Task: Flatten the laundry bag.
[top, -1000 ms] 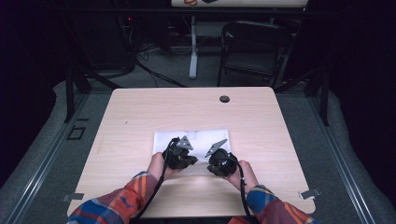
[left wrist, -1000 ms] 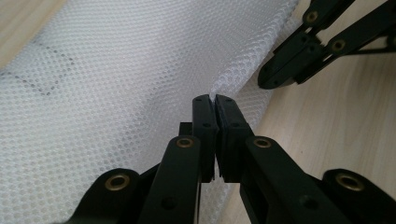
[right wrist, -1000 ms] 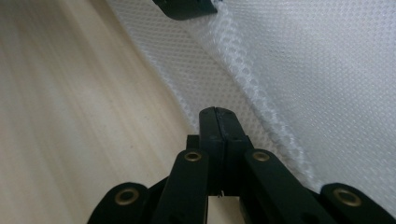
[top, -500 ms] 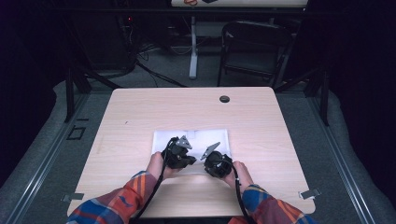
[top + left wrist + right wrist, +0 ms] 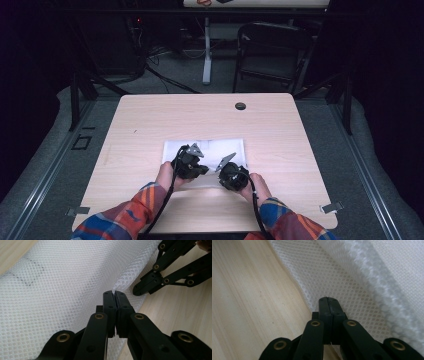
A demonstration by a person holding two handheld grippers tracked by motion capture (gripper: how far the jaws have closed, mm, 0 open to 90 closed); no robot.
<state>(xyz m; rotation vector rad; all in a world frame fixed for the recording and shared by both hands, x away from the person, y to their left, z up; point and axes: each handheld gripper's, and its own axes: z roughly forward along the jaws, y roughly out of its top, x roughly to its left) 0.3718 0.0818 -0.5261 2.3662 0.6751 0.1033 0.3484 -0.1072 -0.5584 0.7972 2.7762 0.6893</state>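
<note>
Table (image 5: 150,125), pale wood. White mesh (image 5: 210,148) lies flat at its near centre. Our left gripper (image 5: 115,293) is clenched on the mesh's near edge; our right gripper (image 5: 327,298), at its 3 o'clock, pinches the same edge.

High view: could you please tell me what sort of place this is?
Probably a lab or recording workspace: a plain wooden table on grey carpet, a folding chair behind it, and cables trailing over the floor by dark equipment.

Counted: one white mesh bag (image 5: 205,150) on the surface (image 5: 150,125); two tools, left tool (image 5: 196,165) and right tool (image 5: 229,172); one folding chair (image 5: 267,50) behind.
</note>
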